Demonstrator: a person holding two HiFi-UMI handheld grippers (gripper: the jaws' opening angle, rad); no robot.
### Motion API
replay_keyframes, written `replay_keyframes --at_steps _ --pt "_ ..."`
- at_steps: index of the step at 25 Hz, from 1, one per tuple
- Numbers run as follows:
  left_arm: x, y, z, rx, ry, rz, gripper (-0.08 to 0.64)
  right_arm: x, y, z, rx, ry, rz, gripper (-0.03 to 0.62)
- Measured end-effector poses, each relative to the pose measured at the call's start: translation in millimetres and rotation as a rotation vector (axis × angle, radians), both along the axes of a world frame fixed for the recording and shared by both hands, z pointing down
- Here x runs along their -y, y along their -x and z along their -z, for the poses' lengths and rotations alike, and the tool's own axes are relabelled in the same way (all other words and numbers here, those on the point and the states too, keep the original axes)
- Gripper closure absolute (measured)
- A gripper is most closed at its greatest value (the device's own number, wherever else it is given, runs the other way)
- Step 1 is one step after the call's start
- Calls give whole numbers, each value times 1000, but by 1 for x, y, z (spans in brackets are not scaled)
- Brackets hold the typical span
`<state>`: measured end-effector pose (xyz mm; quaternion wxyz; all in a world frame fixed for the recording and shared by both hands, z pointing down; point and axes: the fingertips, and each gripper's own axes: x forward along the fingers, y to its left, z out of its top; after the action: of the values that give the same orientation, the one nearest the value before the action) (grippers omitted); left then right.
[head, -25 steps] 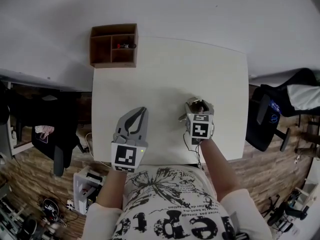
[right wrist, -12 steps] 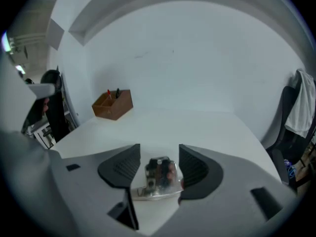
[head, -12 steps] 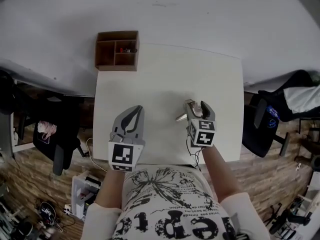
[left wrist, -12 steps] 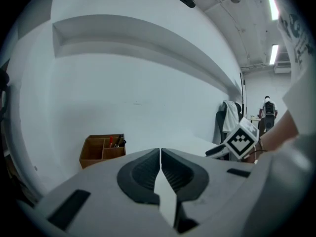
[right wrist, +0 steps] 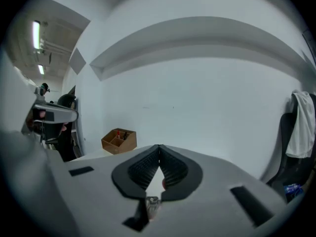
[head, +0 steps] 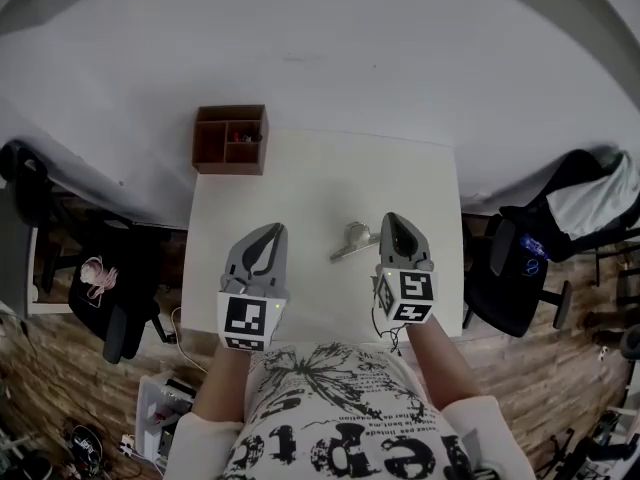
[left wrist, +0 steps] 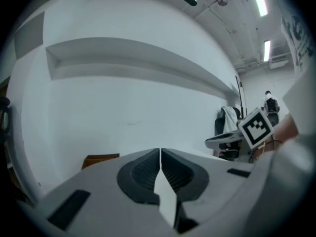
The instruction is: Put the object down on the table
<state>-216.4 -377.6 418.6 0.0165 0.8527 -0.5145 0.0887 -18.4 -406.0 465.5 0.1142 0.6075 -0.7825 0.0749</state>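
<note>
A small silvery metal object, round at one end with a thin handle, lies on the white table in the head view. My right gripper hovers just to its right, jaws shut and empty, not touching it. In the right gripper view the right gripper shows its pads pressed together with nothing between them. My left gripper is over the table's near left part, well apart from the object. The left gripper is also shut and empty in its own view.
A brown wooden organiser box stands at the table's far left corner, seen too as the box from the right gripper. A white wall runs behind the table. A black office chair stands at the right, another chair at the left.
The right gripper let go of the metal object, which now lies on the table, then drew back to the right and shut. The head view has pulled back. The left gripper barely moved.
</note>
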Motion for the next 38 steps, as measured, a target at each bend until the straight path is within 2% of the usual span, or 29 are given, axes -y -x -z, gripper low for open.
replay_keyframes --at_steps 8,12,22,38 --pt "-1 -23 41 5 -82 -4 548 -9 -7 57 30 -152 89 601" --pt "-1 -30 51 6 -101 4 548 -14 -12 72 -6 -191 104 601" --pt "-8 -41 54 8 -97 31 548 -21 -26 74 35 -178 116 601" --pt "-15 -51 52 24 -89 40 548 -23 -31 68 27 -156 134 603"
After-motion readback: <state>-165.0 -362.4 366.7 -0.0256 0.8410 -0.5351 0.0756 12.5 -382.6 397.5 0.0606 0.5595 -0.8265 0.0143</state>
